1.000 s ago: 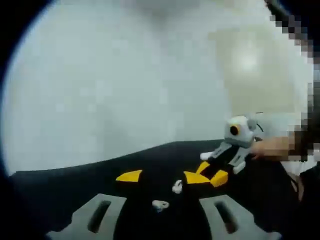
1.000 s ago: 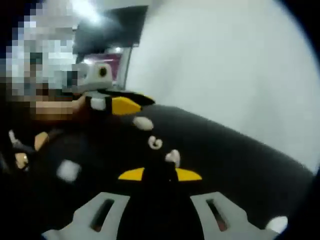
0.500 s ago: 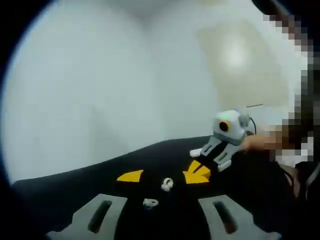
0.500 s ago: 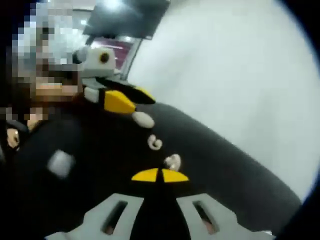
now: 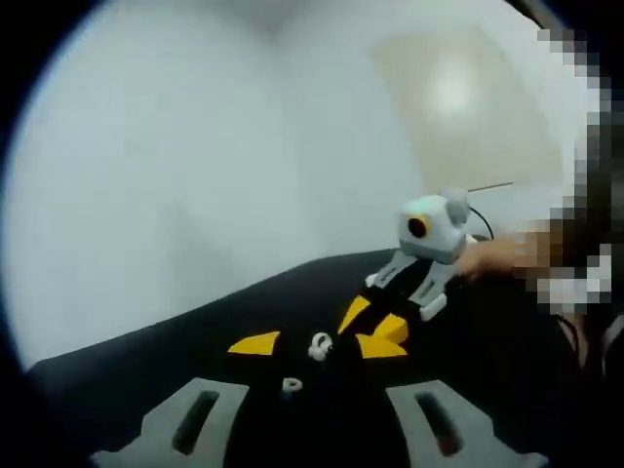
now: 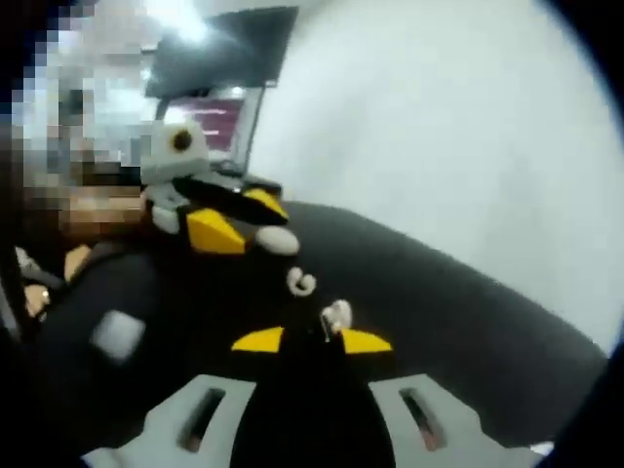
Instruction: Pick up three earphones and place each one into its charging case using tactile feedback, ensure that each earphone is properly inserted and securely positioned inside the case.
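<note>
both pictures are soft and blurred, so small shapes are hard to make out. in the left gripper view the left tool [image 5: 312,343] has its yellow tips spread wide, one tip at the left and the other at the right, with a small white earphone [image 5: 320,345] lying on the black table [image 5: 146,370] in the gap between them, not pinched. a second earphone [image 5: 291,385], pale and rounded, lies nearer the camera, between the grey jaw bases. ahead and to the right of the left tool, the right tool [image 5: 366,327] comes in, a white and grey body with yellow tips over the table; a hand behind it is cut off by mosaic.

in the right gripper view the right tool [image 6: 312,340] has its yellow tips apart, and a white earphone [image 6: 335,316] sits just at the gap, perhaps touching the right tip. beyond it lie a ring-shaped earphone [image 6: 301,283] and an oval white charging case [image 6: 276,239], smooth and pebble-like. the left tool [image 6: 229,222] hovers just beside that case, tips spread.
</note>
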Motion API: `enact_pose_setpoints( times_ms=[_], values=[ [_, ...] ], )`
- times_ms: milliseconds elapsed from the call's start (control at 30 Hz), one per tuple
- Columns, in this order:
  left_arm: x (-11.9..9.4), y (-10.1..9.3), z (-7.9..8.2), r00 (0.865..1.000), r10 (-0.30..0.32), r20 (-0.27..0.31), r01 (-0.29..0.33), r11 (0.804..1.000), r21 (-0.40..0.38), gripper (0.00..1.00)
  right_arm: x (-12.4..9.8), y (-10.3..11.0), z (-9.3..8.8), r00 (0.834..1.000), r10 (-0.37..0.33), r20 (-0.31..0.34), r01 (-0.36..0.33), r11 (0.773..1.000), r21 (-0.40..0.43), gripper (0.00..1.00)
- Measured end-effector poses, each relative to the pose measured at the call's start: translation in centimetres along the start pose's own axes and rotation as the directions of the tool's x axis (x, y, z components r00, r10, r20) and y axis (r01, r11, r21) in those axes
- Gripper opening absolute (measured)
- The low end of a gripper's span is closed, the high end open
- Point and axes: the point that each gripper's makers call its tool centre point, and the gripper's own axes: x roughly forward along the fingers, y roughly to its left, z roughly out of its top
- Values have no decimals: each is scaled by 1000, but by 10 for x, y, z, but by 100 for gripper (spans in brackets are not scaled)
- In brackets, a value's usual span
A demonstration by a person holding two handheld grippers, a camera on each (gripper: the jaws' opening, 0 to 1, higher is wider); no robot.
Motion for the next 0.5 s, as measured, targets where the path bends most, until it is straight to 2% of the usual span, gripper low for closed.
enact_pose_setpoints(
  times_ms=[33,133,333,433,500],
  values=[
    [1,-1,-2,1000,-4,-9,4,1000,5,25,1,2,6,999,-1,42,1,1000,6,20],
    [1,-6,-6,999,-15,-29,15,1000,24,25,1,5,5,999,8,31,-7,1000,-9,15],
    [2,-10,-16,997,-38,-72,40,999,22,24,-4,9,8,999,19,29,-19,1000,15,15],
    [2,-20,-26,988,-103,-117,100,994,-36,23,-9,14,16,997,43,70,-44,999,25,15],
    [2,-30,-28,980,-154,-126,147,987,-63,18,-14,22,28,988,80,129,-78,997,-22,14]
  ],
)
